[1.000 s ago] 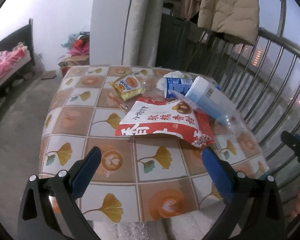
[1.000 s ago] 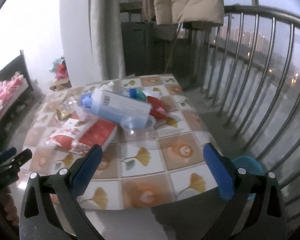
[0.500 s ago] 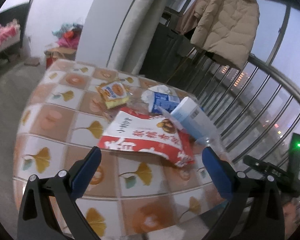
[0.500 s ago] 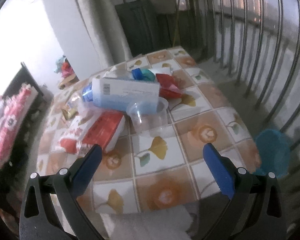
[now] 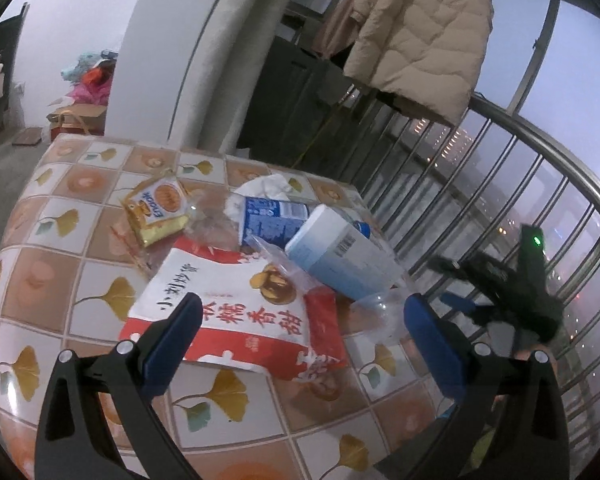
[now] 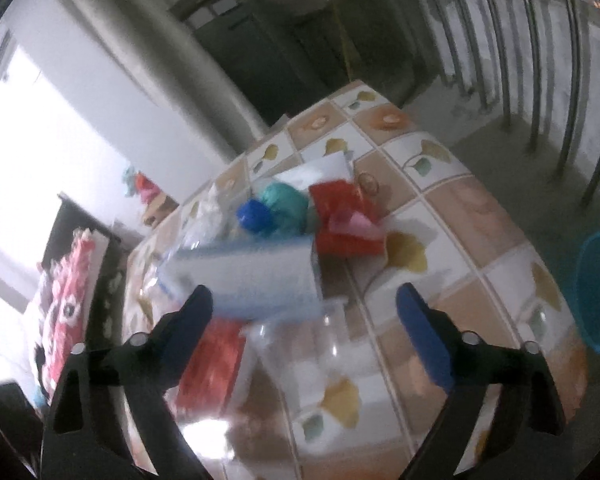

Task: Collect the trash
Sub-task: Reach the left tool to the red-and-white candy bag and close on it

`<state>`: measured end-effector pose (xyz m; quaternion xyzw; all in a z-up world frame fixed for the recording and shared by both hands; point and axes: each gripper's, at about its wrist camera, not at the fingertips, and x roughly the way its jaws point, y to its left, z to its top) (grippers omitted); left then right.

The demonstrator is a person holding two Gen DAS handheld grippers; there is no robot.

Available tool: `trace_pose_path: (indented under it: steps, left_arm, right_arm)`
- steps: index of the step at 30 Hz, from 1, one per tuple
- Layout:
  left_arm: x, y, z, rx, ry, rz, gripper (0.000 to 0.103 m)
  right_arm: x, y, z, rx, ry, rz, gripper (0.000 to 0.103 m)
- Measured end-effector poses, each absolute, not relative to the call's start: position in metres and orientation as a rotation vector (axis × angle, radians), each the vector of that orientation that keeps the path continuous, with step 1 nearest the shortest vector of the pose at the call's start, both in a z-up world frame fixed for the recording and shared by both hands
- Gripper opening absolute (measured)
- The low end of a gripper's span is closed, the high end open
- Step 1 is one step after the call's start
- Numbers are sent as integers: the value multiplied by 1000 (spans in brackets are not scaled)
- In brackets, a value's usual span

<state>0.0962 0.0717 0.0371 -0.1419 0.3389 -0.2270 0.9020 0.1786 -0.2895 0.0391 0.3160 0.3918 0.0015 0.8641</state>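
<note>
Trash piled on the tiled tabletop (image 5: 60, 240), both our grippers over it.
Left gripper (image 5: 300, 320) spread above the red snack bag (image 5: 236, 312); right gripper (image 6: 304, 312) closing around the clear plastic cup (image 6: 300, 344), pads not touching yet.

Red snack bag (image 5: 236, 316) flat (crumpled), clear cup (image 6: 300, 344) beside, tipped
</note>
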Motion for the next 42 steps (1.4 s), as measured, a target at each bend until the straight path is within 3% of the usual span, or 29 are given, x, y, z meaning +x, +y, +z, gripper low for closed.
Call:
trace_pose_path:
  steps: [6, 23, 27, 42]
  left_arm:
    - [92, 59, 31, -244, 718, -509, 95]
    - [70, 80, 4, -310, 816, -578, 85]
    - [70, 86, -4, -350, 848, -580, 83]
    - [121, 98, -50, -722, 911, -613, 80]
  right_arm:
    - [194, -295, 17, 705, 905, 20, 58]
    - [122, -275, 8, 618, 977, -22, 58]
    - [118, -278, 5, 648, 977, -34, 64]
    - [123, -284, 5, 666, 967, -12, 70]
